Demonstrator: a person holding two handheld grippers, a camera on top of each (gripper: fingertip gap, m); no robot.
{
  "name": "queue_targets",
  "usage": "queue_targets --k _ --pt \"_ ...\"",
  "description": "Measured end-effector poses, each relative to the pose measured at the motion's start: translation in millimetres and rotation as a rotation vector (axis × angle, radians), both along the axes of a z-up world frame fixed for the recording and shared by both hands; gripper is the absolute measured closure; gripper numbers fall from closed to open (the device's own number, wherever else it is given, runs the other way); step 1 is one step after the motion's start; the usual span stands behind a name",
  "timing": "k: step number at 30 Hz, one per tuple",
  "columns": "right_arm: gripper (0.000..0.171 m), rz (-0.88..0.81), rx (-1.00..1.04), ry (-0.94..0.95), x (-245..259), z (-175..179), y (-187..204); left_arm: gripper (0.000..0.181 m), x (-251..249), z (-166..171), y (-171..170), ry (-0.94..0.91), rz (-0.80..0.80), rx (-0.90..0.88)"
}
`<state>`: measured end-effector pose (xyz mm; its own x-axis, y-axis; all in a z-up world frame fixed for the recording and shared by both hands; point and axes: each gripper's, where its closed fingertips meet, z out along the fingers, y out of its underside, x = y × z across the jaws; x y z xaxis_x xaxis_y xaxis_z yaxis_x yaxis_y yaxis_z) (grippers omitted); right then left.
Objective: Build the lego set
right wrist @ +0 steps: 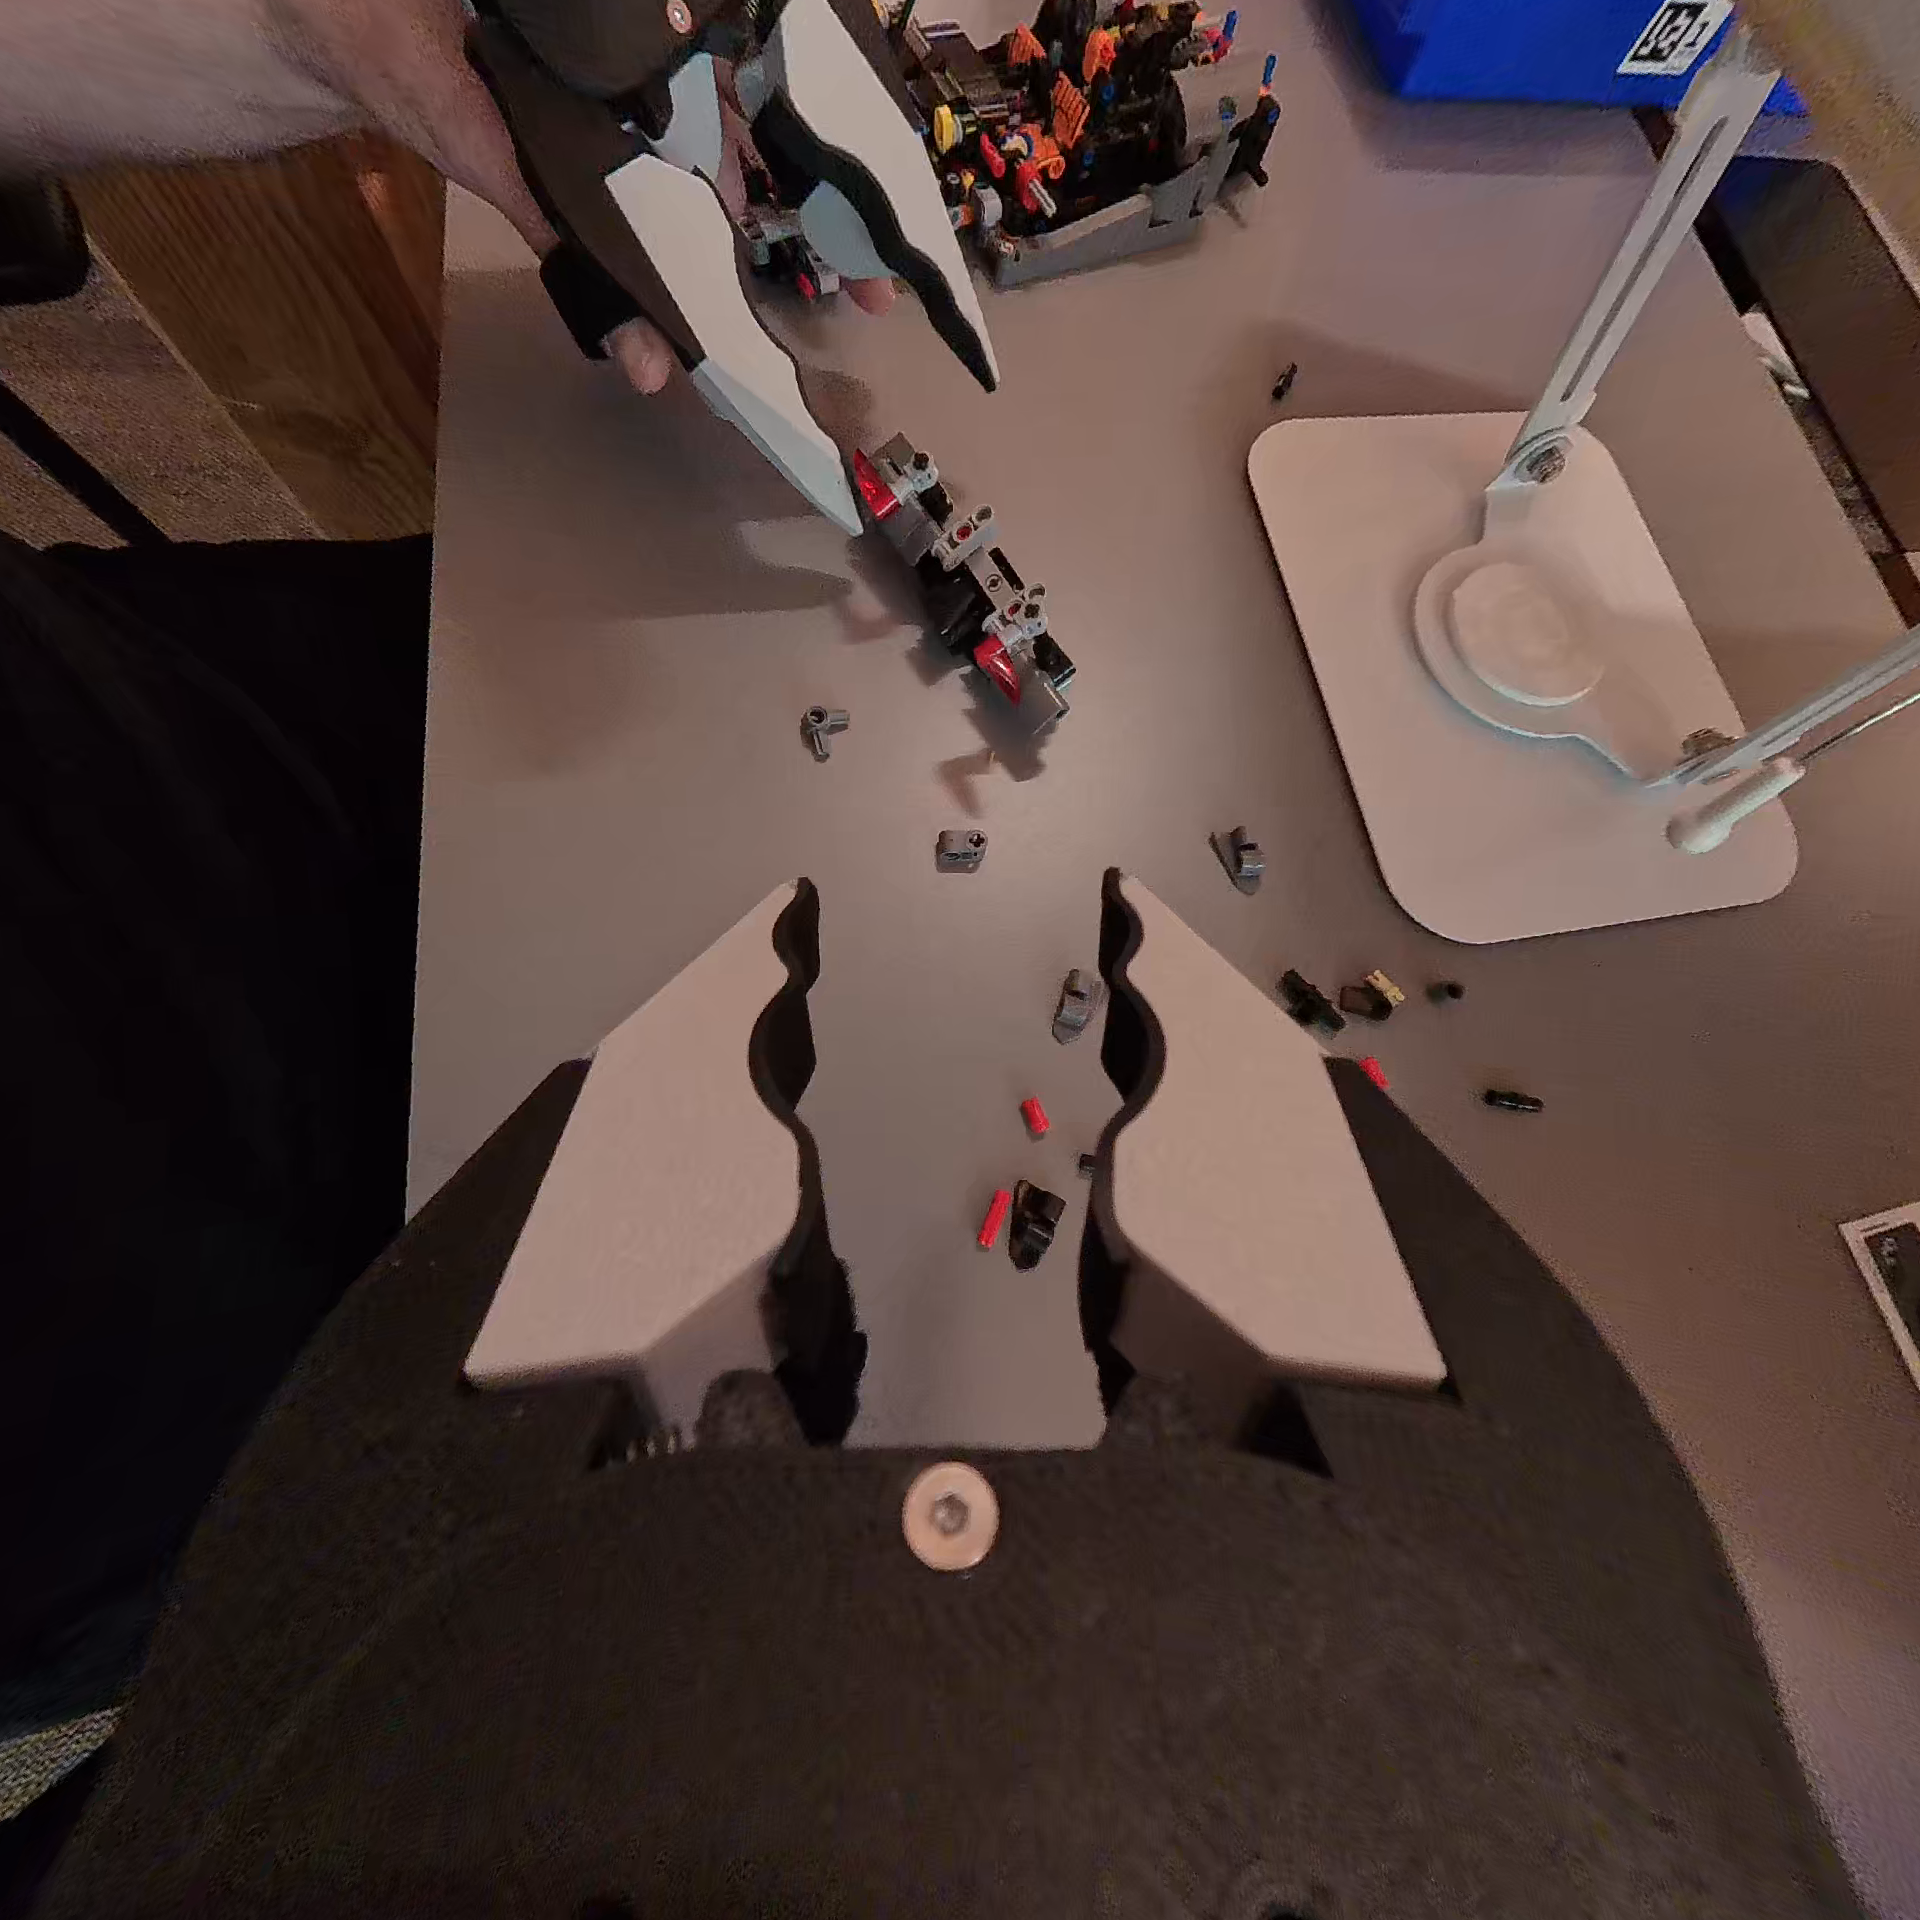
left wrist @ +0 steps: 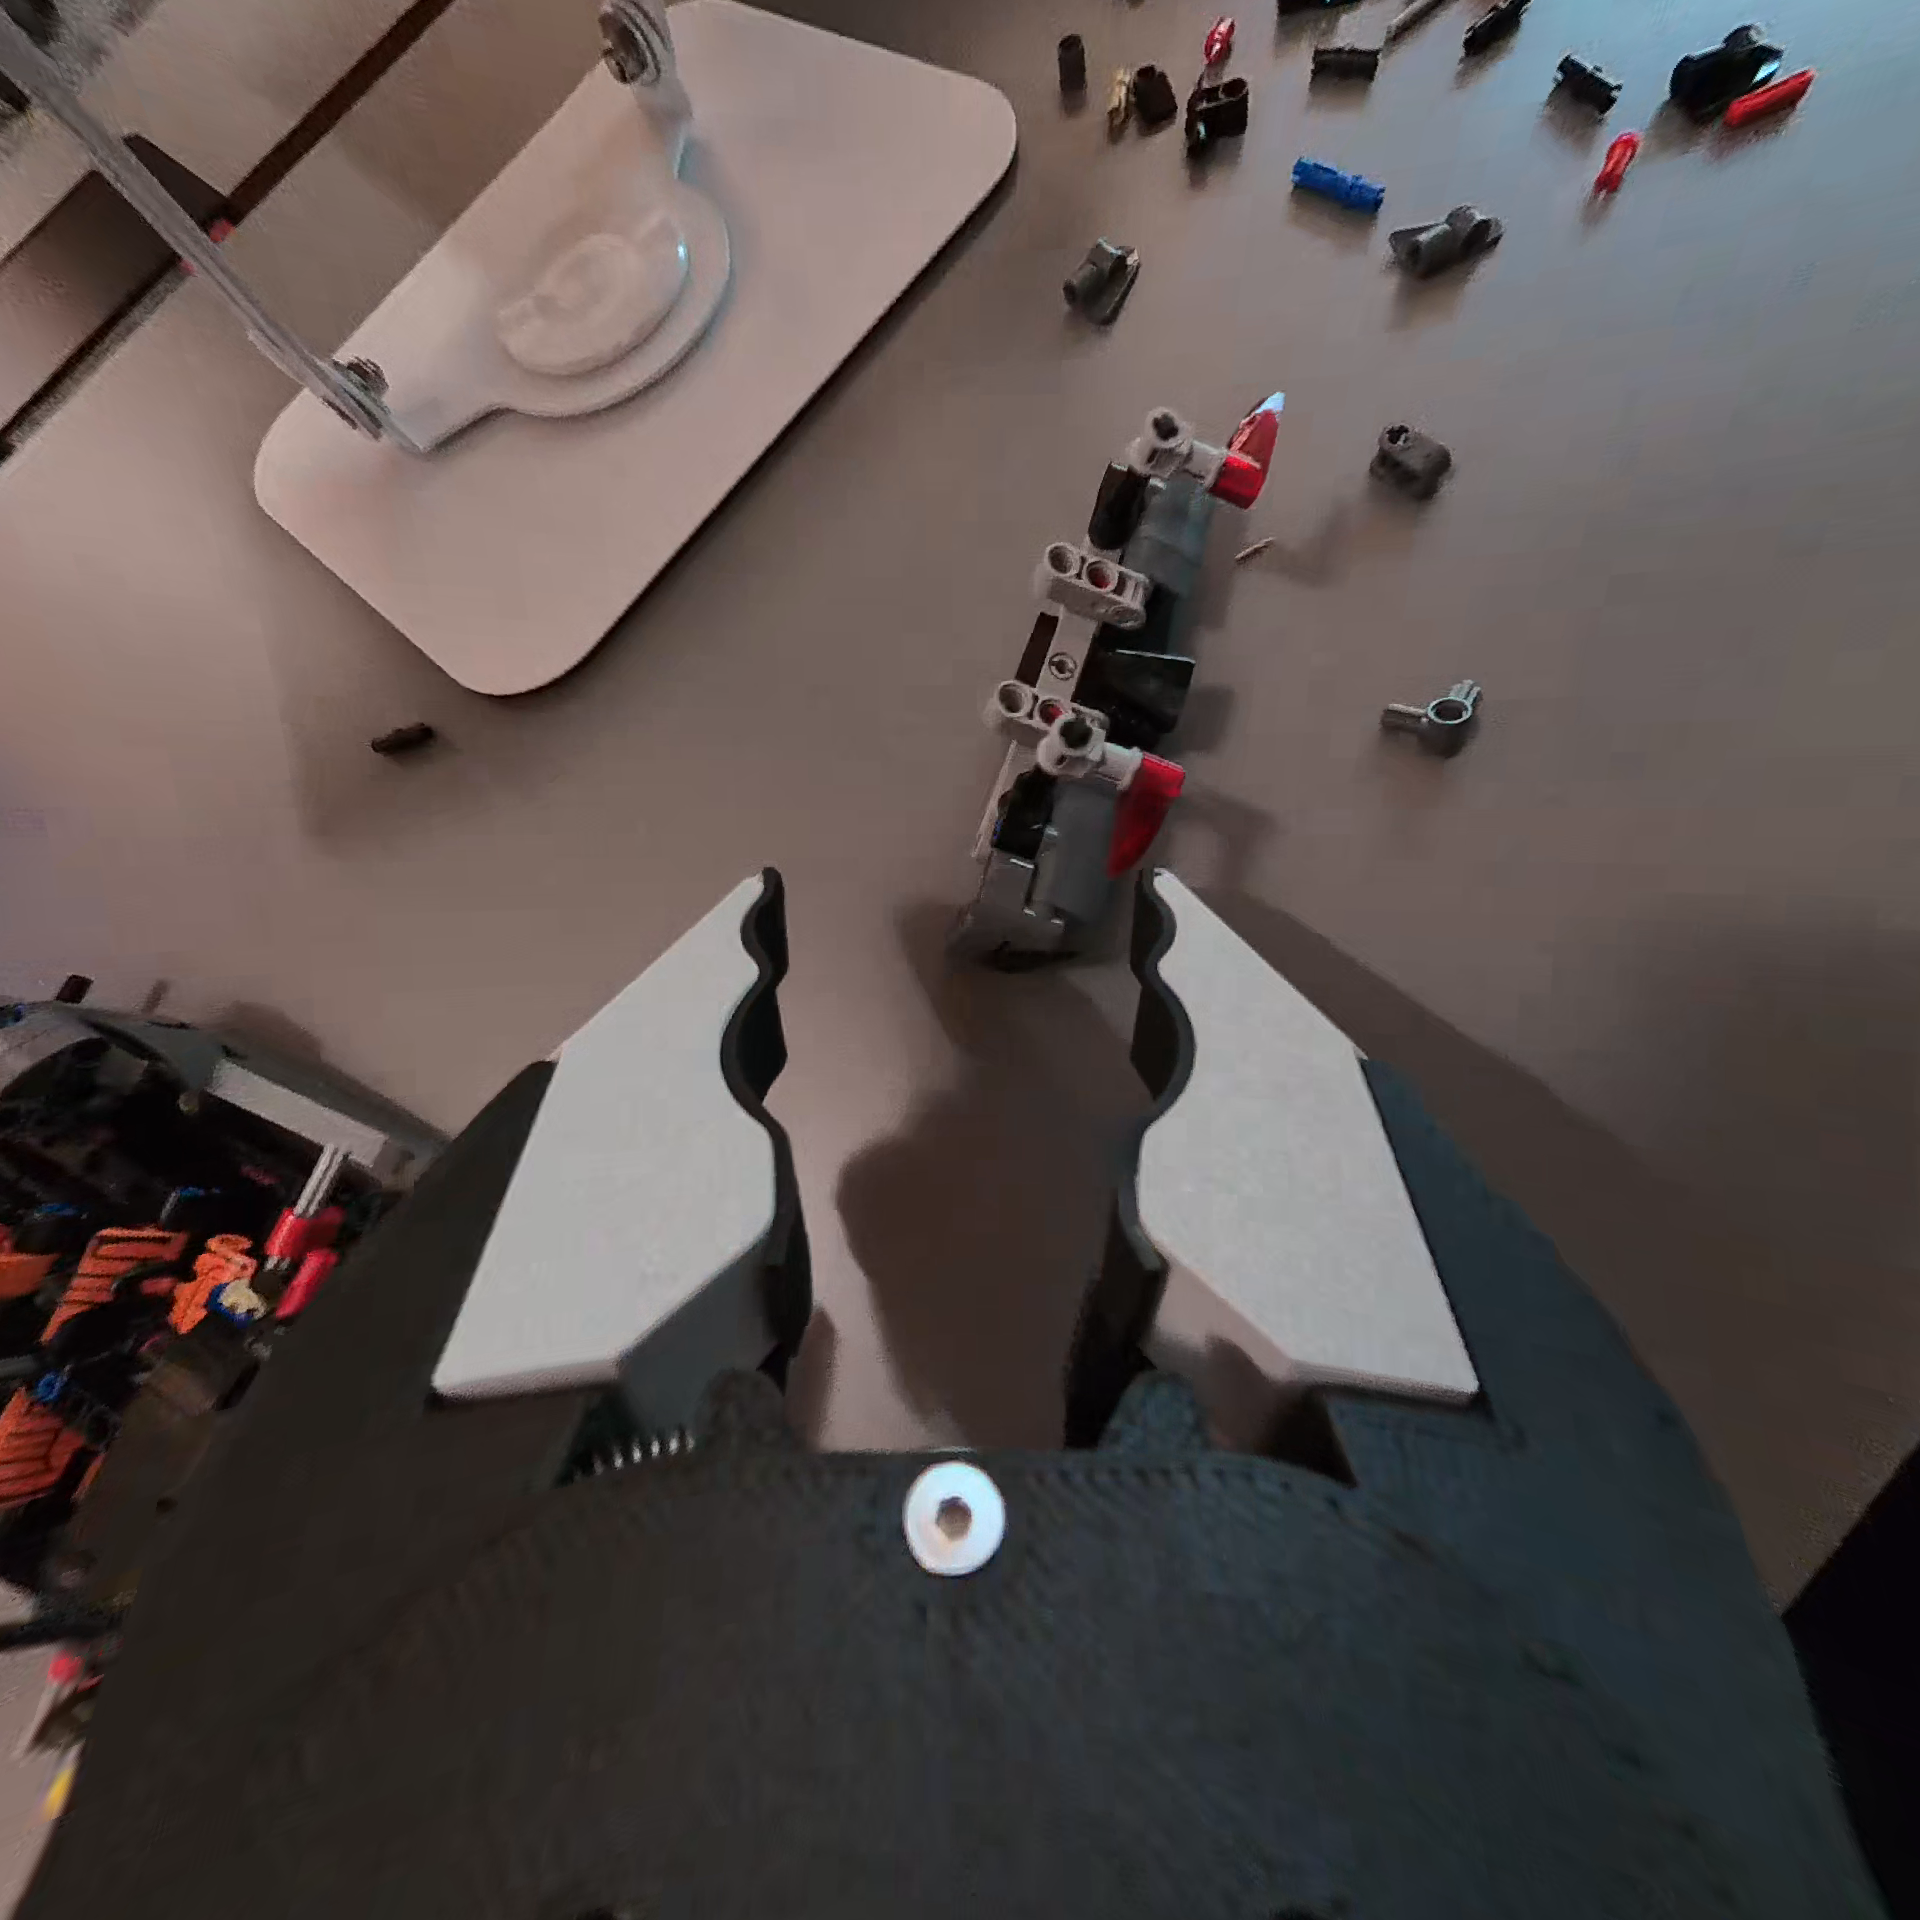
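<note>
A long grey, black and white lego sub-assembly with two red pieces lies on the grey table; it also shows in the right wrist view. My left gripper is open and empty, its tips just short of the assembly's near end. In the right wrist view the left gripper hangs over that end. My right gripper is open and empty above loose pieces: a grey connector, a grey curved piece, red pins and a black piece.
A large lego model with orange and black parts stands at the far side; it also shows at the left wrist view's lower left. A white stand base with metal arms sits to the right. Small pieces are scattered. A blue bin is behind. Tip to tip, the grippers are about 20 cm apart. The grey curved piece sits 10 cm or so from the ends of my right fingers. The left camera catches it too, in the left wrist view. The grey connector sits 10 cm or so from the ends of my right fingers. The left camera catches it too, in the left wrist view.
</note>
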<state>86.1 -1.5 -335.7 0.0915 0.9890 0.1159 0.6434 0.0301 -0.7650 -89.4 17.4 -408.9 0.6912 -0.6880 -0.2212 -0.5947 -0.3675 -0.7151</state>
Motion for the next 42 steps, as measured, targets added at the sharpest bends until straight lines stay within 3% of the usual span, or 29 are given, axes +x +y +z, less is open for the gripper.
queue_targets --k 4,9,19,24,27,33,35,38,42 --pt "0.121 -0.012 -0.016 0.004 1 -5 5 0.123 2 -12 1 0.026 -0.022 -0.024" --pt "0.123 -0.039 -0.014 0.001 9 -10 14 0.151 11 -14 6 0.009 -0.029 0.007" --pt "0.126 -0.076 0.045 -0.113 22 -35 46 0.154 -4 -8 25 0.004 0.066 0.026" --pt "0.125 -0.148 0.019 -0.065 50 -19 64 0.154 -21 -13 34 0.079 0.131 0.014" --pt "0.124 -0.247 0.016 -0.060 89 -11 77 0.150 -21 -15 34 0.083 0.150 -0.005" --pt "0.128 -0.366 0.019 -0.138 152 -22 73 0.110 -16 1 29 0.032 0.151 0.016" --pt "0.133 -0.385 -0.025 -0.145 162 -32 67 0.106 -16 11 26 0.002 0.157 0.039" --pt "0.120 -0.405 -0.110 -0.152 164 -53 60 0.105 -12 23 16 0.010 0.147 0.079" --pt "0.117 -0.408 -0.121 -0.187 159 -79 62 0.111 5 30 -4 0.038 0.101 0.138"
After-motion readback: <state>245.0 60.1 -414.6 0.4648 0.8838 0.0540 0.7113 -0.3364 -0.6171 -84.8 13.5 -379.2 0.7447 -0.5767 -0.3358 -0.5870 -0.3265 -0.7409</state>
